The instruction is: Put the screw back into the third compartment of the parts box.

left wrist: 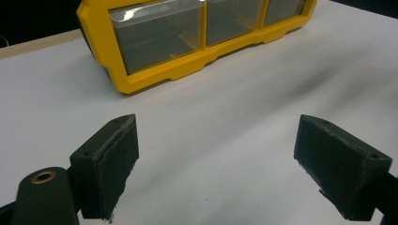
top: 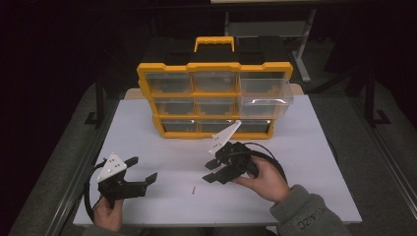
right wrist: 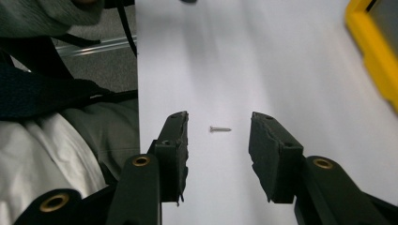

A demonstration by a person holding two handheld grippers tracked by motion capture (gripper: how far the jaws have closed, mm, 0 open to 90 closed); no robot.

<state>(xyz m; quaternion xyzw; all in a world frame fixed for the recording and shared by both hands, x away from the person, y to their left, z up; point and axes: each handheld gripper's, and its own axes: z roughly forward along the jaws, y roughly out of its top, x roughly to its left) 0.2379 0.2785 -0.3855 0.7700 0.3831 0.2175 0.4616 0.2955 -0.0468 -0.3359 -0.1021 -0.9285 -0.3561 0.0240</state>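
One screw, two open tools

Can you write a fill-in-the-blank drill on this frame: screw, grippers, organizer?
1. The right gripper has its jaws ____ on either side of the screw.
2. The screw lies on the white ____.
3. One drawer of the yellow organizer is pulled out, on its ____ side in the high view.
4. The left gripper holds ____.

Missing words: open; table; right; nothing
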